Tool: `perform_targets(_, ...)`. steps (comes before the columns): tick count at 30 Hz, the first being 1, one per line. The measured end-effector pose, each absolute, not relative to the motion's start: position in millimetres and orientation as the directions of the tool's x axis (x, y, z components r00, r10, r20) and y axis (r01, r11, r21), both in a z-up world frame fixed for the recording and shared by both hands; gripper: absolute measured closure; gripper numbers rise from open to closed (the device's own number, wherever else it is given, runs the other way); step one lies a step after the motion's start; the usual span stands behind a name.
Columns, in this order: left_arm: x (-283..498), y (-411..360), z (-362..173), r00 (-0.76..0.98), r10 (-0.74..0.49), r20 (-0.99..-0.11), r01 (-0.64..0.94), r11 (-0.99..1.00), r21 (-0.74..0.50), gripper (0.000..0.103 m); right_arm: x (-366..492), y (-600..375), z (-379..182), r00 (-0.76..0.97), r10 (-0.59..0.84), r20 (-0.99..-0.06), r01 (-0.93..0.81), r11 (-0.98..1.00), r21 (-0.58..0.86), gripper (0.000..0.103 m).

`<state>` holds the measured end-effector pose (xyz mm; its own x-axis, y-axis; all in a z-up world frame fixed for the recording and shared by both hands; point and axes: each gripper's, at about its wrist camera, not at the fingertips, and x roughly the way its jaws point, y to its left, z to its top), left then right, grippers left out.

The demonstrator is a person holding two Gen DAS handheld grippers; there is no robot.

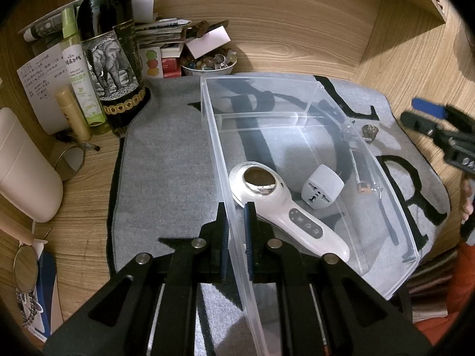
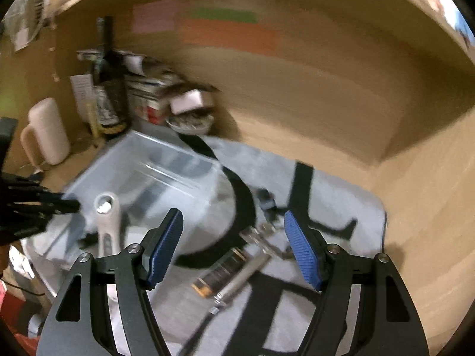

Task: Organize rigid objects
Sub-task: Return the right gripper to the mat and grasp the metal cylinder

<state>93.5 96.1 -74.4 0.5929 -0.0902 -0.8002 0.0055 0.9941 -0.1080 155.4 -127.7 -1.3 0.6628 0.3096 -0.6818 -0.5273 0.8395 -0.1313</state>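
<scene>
My left gripper point(image 1: 236, 207) is shut on the near left wall of a clear plastic bin point(image 1: 267, 78), one pad inside and one outside. In the bin lie a white handheld device with a metal head point(image 1: 285, 210) and a white plug adapter point(image 1: 322, 188). At the right edge, my right gripper point(image 1: 421, 114) hangs above the mat. In the blurred right wrist view the right gripper point(image 2: 234, 246) stands open with nothing between its fingers. Below it on the mat lie a battery point(image 2: 219, 273), a metal rod point(image 2: 243, 279) and a small metal piece point(image 2: 261, 237). The bin point(image 2: 142, 175) is to their left.
A grey mat with black letters point(image 1: 166, 178) covers the wooden desk. At the back left stand a dark bottle point(image 1: 109, 59), a spray bottle point(image 1: 78, 68), papers and a bowl of stones point(image 1: 209, 63). A white jug point(image 1: 26, 172) is at left, and a small metal cup point(image 1: 369, 132) beside the bin.
</scene>
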Motion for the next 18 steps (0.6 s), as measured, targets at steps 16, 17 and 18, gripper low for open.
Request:
perform_targets(16, 90.5, 98.3, -75.9, 0.59, -0.082, -0.803, -0.001, 0.995, -0.103, 0.094, 180.7, -166.8, -94.9, 0.517, 0.218, -0.828, -0.432, 0.901, -0.033, 0.029)
perform_targets(17, 90.9, 98.3, -75.8, 0.59, -0.083, -0.803, -0.001, 0.995, -0.103, 0.094, 182.3, -166.5, -96.6, 0.512, 0.223, -0.83, -0.431, 0.902, -0.023, 0.029)
perform_targets(18, 90.6, 98.3, -75.8, 0.59, -0.084, -0.803, -0.001, 0.994, -0.105, 0.094, 184.6, -164.4, -99.6, 0.499, 0.228, -0.836, -0.433, 0.901, -0.013, 0.03)
